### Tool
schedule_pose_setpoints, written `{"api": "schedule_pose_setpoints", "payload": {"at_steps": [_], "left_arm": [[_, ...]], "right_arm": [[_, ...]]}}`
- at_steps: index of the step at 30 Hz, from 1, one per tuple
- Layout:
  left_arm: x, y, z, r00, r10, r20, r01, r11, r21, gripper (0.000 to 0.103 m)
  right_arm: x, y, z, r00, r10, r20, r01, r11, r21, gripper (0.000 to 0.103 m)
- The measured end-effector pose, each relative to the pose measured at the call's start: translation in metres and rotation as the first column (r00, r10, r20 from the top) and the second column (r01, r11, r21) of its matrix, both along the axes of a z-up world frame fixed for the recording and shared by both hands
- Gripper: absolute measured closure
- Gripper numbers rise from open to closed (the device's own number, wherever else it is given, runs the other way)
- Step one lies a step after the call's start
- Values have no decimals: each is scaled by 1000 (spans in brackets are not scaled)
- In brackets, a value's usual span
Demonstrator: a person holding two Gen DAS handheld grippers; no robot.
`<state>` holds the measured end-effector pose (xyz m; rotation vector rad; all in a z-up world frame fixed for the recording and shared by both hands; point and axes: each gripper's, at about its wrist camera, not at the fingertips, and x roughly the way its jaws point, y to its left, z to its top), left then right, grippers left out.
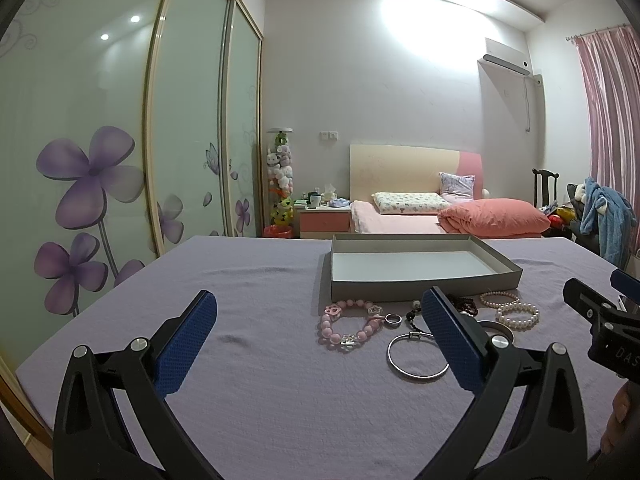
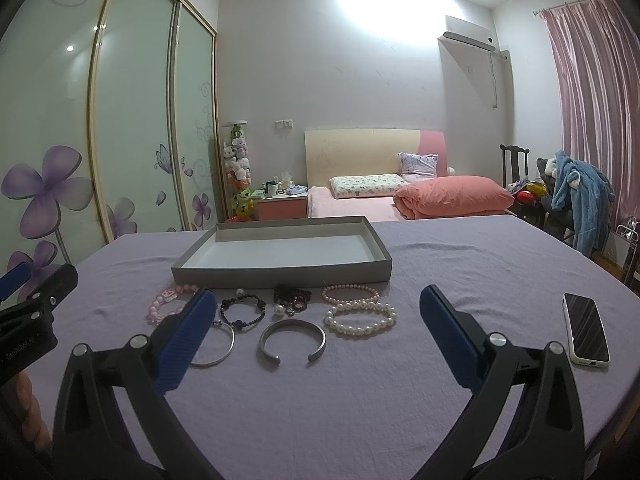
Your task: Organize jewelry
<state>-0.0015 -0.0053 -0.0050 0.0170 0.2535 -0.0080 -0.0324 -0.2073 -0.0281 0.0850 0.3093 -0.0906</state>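
Left wrist view: the left gripper (image 1: 320, 320) has its fingers spread wide, holding nothing, low in the frame over the lavender surface (image 1: 248, 392). Right of centre lie a pink bead bracelet (image 1: 347, 325), a silver bangle (image 1: 416, 356) and pearl bracelets (image 1: 516, 312), just before an empty grey tray (image 1: 420, 264).

Right wrist view: the right gripper (image 2: 316, 316) is likewise released and empty. At centre, an open silver cuff (image 2: 292, 340) lies near a black bead bracelet (image 2: 243, 312); a smartphone (image 2: 586, 328) lies at right.

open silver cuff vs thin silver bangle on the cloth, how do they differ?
The open cuff is a broad, dull grey band; the thin bangle is a slim, shiny wire-like hoop. The cuff has a wide gap facing the camera; the bangle runs a full circle with a small clasp at its far side. The cuff lies in plain view of the right wrist camera; there the bangle is partly hidden behind a blue finger pad. Both lie flat on the purple cloth, outside the grey tray.
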Motion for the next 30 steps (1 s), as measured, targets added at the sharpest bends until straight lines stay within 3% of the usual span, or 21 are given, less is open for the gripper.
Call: {"api": "schedule_pose_setpoints", "payload": {"at_steps": [30], "left_arm": [[1, 1, 1, 1000, 0, -7, 0, 1000, 0, 2]], "right_arm": [[-1, -3, -1, 1000, 0, -3, 0, 1000, 3, 4]]}}
